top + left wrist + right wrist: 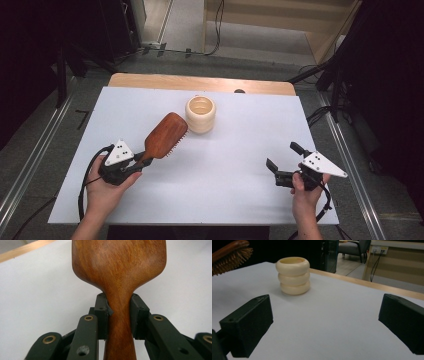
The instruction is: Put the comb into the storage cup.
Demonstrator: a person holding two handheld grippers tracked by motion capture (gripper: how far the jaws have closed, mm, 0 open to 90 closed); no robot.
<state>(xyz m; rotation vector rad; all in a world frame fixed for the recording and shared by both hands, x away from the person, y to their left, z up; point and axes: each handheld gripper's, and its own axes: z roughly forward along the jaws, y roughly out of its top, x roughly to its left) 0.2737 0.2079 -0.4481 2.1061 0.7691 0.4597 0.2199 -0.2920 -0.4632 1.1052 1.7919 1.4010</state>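
Left gripper (141, 161) clamps brush (165, 135) handle, head pointing at cup (200, 114) near table's (230, 165) far edge; right gripper (283, 163) open, empty.

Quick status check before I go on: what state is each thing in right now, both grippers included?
Hairbrush: held by its handle, lifted, bristles facing down and to the right.
Left gripper: shut on the hairbrush handle.
Right gripper: open, nothing between the jaws, off the table.
Cream ringed cup: upright on the table, looks empty, not touched.
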